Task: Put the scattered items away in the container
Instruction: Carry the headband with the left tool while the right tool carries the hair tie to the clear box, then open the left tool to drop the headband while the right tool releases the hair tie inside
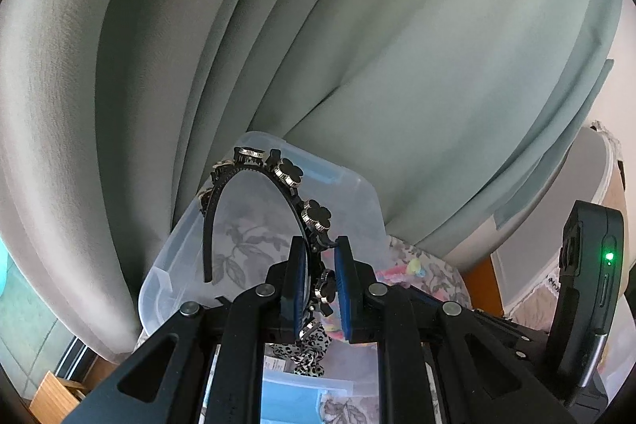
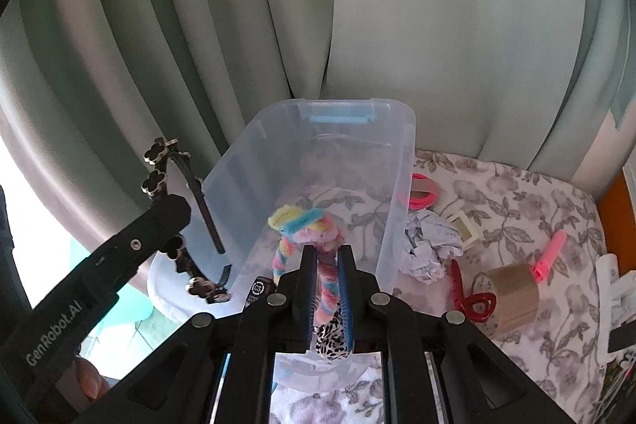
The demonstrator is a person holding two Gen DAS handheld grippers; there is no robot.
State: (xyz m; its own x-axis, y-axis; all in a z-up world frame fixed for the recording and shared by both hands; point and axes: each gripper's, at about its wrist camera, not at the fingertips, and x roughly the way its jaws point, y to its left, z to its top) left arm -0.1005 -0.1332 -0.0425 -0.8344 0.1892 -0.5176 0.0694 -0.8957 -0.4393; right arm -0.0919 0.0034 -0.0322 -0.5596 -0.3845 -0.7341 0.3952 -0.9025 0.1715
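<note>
Your left gripper (image 1: pixel 321 279) is clamping the headband (image 1: pixel 278 193) just outside the bin's (image 2: pixel 397 185) left wall, arch upright. Your right gripper (image 2: pixel 326 289) is pinching the fuzzy hair tie (image 2: pixel 318 237) above the bin's near end, so it is nearer.

Leopard-print scrunchie (image 2: pixel 332 338) partly behind hand-held gripper fingers (image 2: pixel 345 289); white object (image 2: pixel 618 301) cut off at edge

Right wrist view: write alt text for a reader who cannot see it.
The right tool grips a fuzzy pastel rainbow scrunchie and a leopard-print one over a clear plastic bin on a floral cloth. At left, the left tool holds a black clover headband beside the bin. Crumpled paper, tape and a red claw clip lie to the right.
</note>
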